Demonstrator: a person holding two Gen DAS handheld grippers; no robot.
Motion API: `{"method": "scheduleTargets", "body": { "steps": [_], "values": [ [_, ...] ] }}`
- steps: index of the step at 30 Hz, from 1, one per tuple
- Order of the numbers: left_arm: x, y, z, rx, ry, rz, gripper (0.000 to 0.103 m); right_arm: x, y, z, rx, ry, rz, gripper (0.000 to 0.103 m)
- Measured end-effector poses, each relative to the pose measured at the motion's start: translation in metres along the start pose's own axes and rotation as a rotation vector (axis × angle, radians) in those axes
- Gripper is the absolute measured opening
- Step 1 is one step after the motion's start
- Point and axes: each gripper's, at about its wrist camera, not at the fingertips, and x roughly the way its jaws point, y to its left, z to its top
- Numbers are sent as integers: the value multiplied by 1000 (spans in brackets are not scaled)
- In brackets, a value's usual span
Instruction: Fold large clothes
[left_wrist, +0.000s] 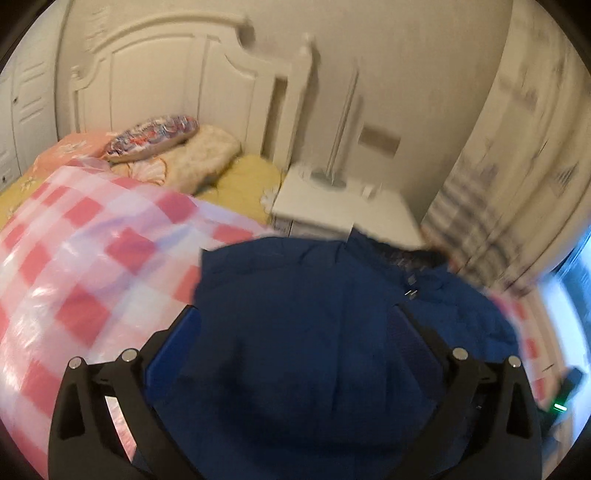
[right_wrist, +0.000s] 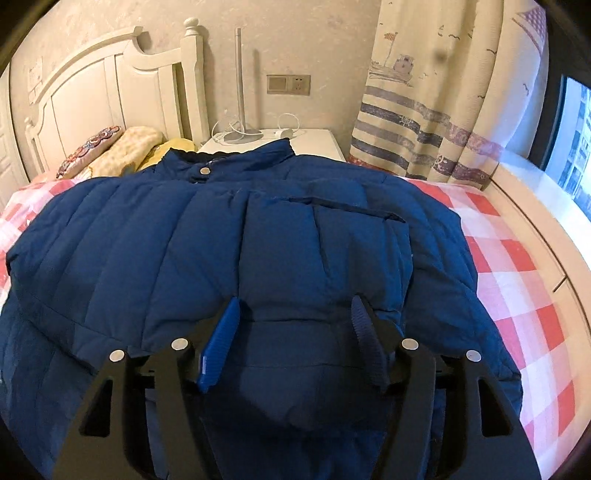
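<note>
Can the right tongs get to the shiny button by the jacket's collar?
Probably yes. The right tongs hang open over the blue jacket, and the snap button lies uncovered further up, with only flat jacket between. They would need to move forward.

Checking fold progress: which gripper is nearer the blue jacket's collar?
Left, it seems. The left gripper hovers with the collar just past its fingers; the right gripper sits farther back, most of the blue jacket between it and the collar.
</note>
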Motion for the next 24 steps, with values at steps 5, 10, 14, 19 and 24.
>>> {"method": "scheduleTargets", "body": {
  "steps": [5,10,14,19,24],
  "values": [
    [80,-15,-33,117,172,128,101,-1,0,0,3,-4,15,62],
    [65,-26,-24,112,129,124,100,-2,2,0,0,-5,24,67],
    [55,-70,-3,162,73,50,100,-2,4,0,-4,-4,21,68],
    [100,-131,-22,332,153,65,101,-2,3,-1,-2,-5,23,68],
    [112,-127,-36,355,127,66,101,-2,3,0,0,-7,28,68]
  ]
}}
